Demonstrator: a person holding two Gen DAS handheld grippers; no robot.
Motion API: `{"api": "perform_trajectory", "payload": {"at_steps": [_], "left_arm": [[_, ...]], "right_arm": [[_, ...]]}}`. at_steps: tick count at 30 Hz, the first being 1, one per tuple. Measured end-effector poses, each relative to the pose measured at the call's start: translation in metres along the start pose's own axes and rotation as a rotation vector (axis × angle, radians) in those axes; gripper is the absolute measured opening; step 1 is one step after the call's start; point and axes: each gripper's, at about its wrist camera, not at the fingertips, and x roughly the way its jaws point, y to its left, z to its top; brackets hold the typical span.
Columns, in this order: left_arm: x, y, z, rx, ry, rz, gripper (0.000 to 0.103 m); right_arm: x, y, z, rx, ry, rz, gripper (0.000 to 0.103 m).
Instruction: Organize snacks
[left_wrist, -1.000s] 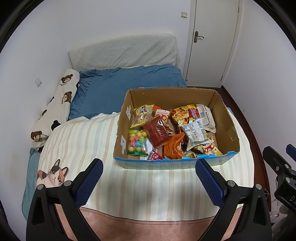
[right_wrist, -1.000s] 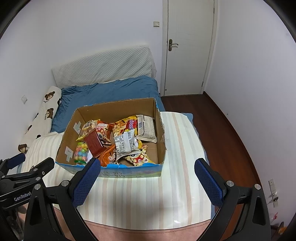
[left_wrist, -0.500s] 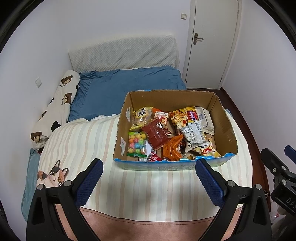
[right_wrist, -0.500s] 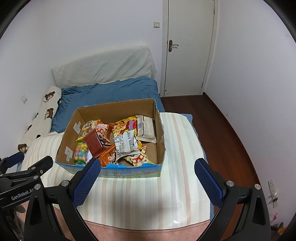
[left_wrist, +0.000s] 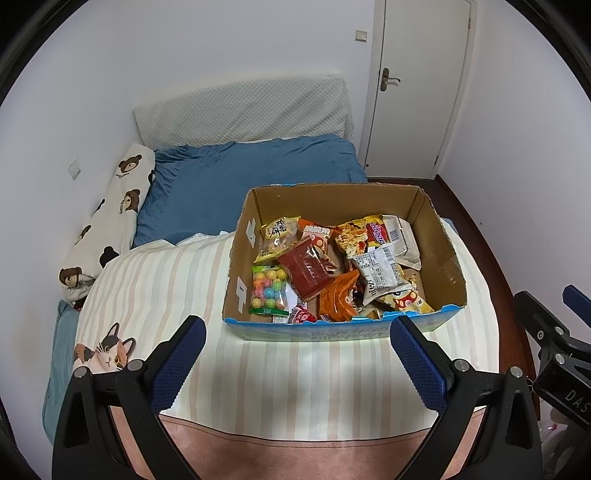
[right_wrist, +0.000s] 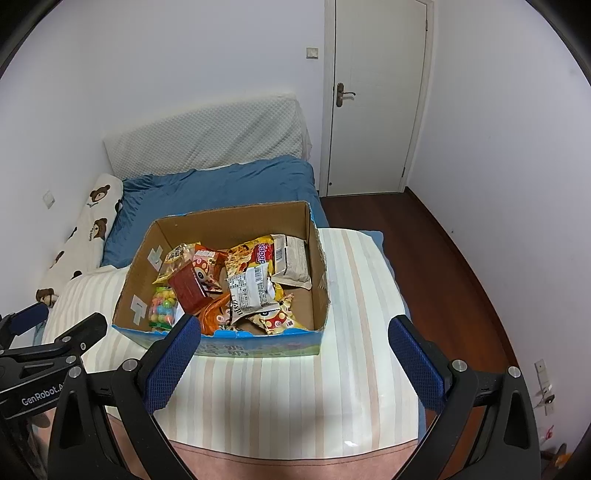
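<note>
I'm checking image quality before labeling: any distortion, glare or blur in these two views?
Left wrist view: strong fisheye bending of the door, dark corner vignette, cardboard box sharp. Right wrist view: same bending, small glare spot on the striped cover, snacks legible.

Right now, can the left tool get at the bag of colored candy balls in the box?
Probably yes. The left tool is open and empty, and the candy bag lies uncovered in the open-topped cardboard box, by its near-left corner. Only the low front wall stands between.

An open cardboard box is set on the striped bed cover near its far edge, filled with jumbled snack packets.
</note>
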Motion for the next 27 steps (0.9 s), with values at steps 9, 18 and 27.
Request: {"api": "perform_trajectory", "payload": {"at_steps": [9,18,27], "left_arm": [[-0.0035,-0.0005,0.0023,0.004,-0.008,-0.002,0.103],[-0.0070,-0.0009,0.0047,0.003,-0.016,-0.005,0.103],[-0.0089,-0.0020,0.0047,0.003,-0.028,0.000,0.102]], "right_arm": [[-0.0020,0.0010,0.0006,0.002,-0.004,0.003,0.103],[-0.0052,0.0011,-0.0002,0.005,-0.007,0.004,0.103],[-0.0056,-0.0022,0.0006,0.007,-0.007,0.001,0.103]]}}
